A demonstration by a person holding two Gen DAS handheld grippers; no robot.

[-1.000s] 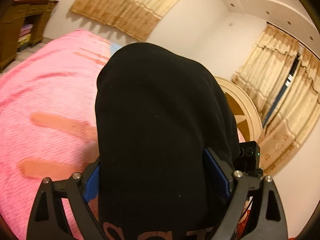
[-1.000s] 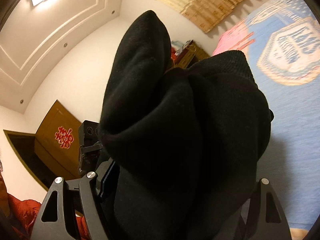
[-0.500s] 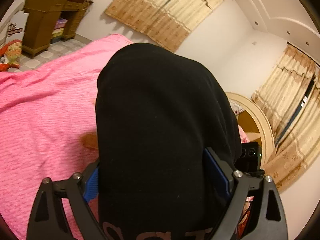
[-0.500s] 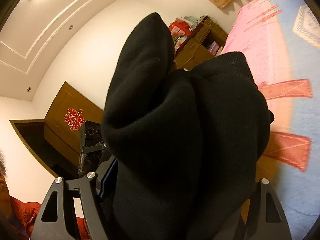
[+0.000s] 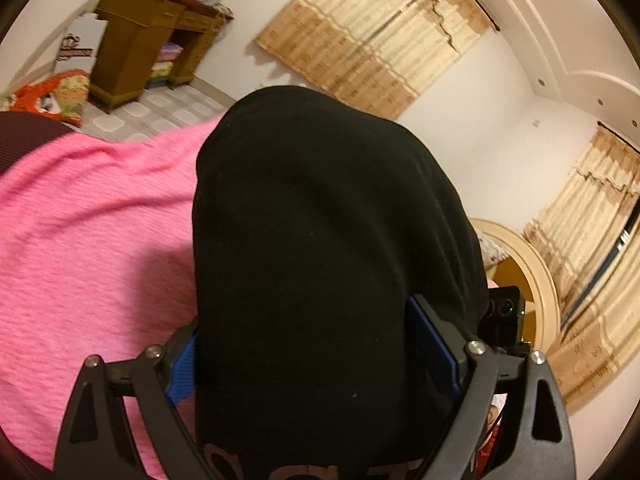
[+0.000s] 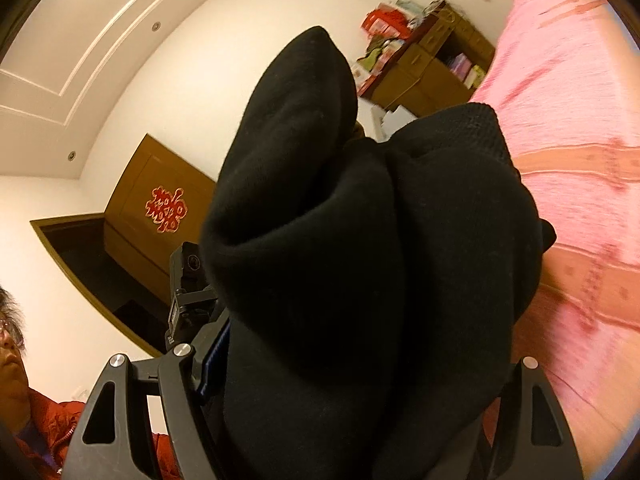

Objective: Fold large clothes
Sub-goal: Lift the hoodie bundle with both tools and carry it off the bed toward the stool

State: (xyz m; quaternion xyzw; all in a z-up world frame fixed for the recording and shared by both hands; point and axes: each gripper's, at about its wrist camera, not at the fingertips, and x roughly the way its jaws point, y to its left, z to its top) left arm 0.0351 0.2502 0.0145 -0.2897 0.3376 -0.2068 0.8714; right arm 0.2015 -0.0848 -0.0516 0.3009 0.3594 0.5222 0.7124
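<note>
A: What has the left hand-held gripper got?

B: A thick bundle of black garment, wedged between its blue pads, filling the middle of the frame above the pink bed.

A: And the right hand-held gripper?

B: It is clamped on bunched folds of the garment too. A brown desk stands upper right, beside the bed.
</note>
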